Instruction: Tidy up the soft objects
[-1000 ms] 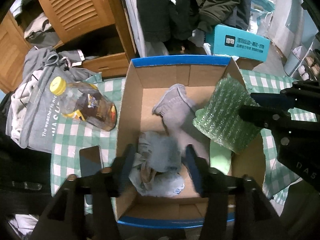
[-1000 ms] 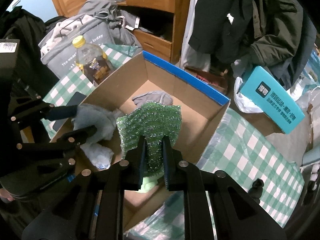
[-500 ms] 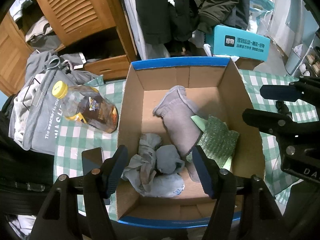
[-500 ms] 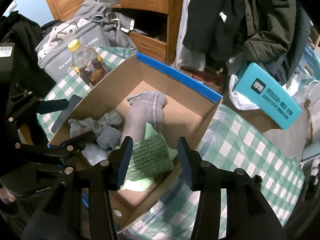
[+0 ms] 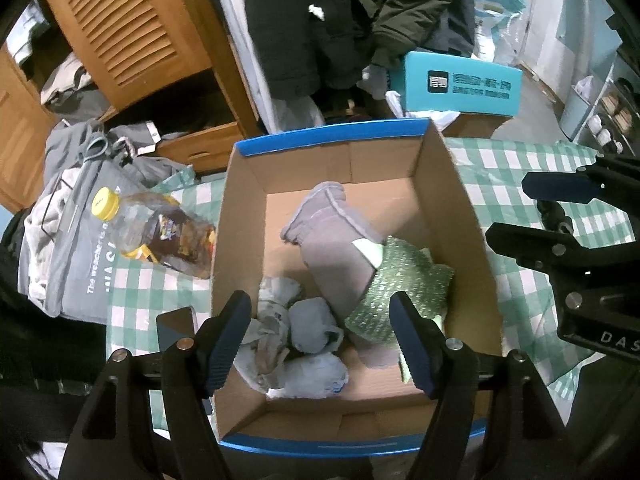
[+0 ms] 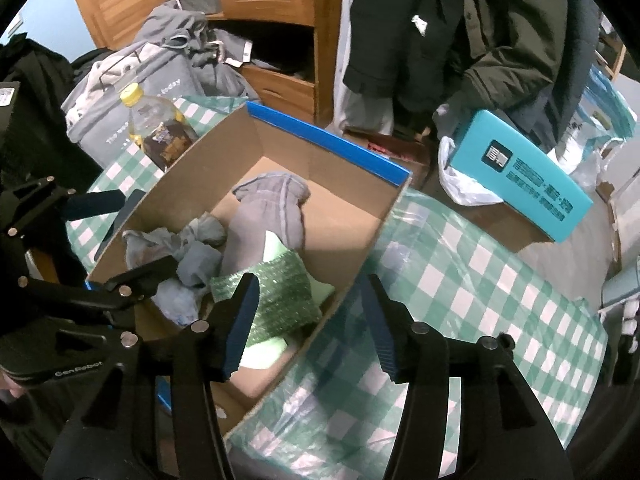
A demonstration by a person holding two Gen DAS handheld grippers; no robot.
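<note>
Grey sock lengthwise in cardboard box, cuff toward blue far rim

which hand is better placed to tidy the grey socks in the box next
Left, probably. The left gripper hangs right over the grey socks, jaws opening and empty; the right gripper sits over the box edge by the green sponge.

The left gripper, its jaws opening and holding nothing, hangs over a cardboard box holding a grey sock, crumpled grey cloths and a green sponge.
</note>
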